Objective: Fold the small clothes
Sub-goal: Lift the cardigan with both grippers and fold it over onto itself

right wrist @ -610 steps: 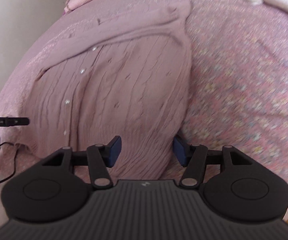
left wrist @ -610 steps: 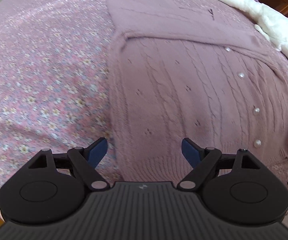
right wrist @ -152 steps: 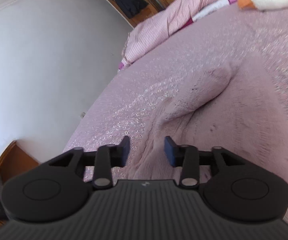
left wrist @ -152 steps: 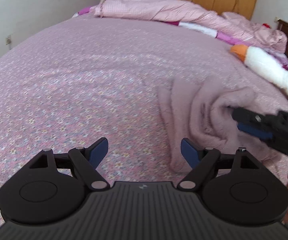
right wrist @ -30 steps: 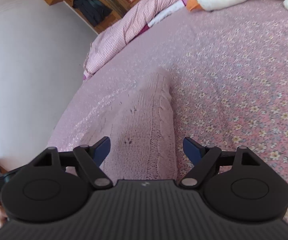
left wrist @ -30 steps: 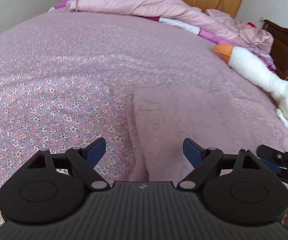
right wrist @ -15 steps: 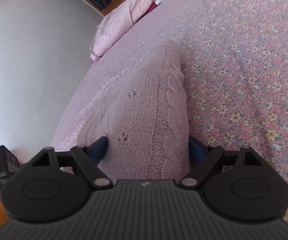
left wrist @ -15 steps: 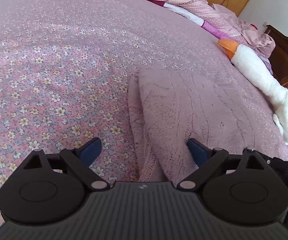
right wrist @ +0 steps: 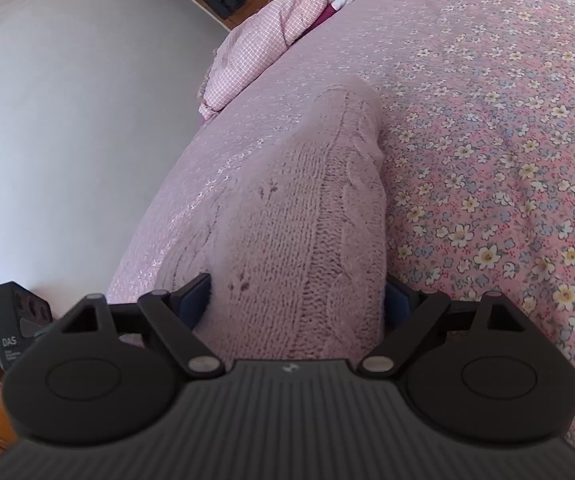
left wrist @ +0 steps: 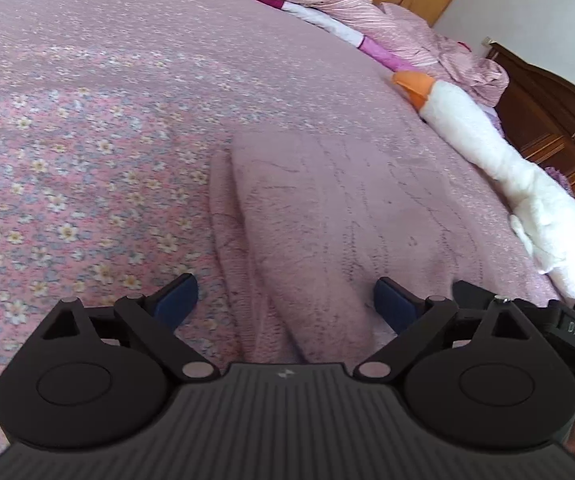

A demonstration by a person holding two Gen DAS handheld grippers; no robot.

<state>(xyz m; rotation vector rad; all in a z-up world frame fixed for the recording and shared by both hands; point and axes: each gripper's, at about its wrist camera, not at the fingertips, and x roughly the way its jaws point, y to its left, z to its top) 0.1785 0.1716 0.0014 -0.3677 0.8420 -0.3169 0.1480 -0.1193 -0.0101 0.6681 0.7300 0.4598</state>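
My two grippers were both spread wide, gripping nothing: the left (left wrist: 285,300) and the right (right wrist: 297,298) each straddled the near end of one folded cardigan (left wrist: 339,216). It lay on the bedspread (left wrist: 87,140), with one goose toy (left wrist: 487,148) just beyond its right side.

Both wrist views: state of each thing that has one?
Left gripper: open, straddling the near edge of the cardigan.
Right gripper: open, cardigan bulk between the fingers, no clamp visible.
Pink knit cardigan: folded into a compact stack, flat on the bed.
Goose plush: lying beside the cardigan, apart from it.
Checked quilt: bunched at the far end.
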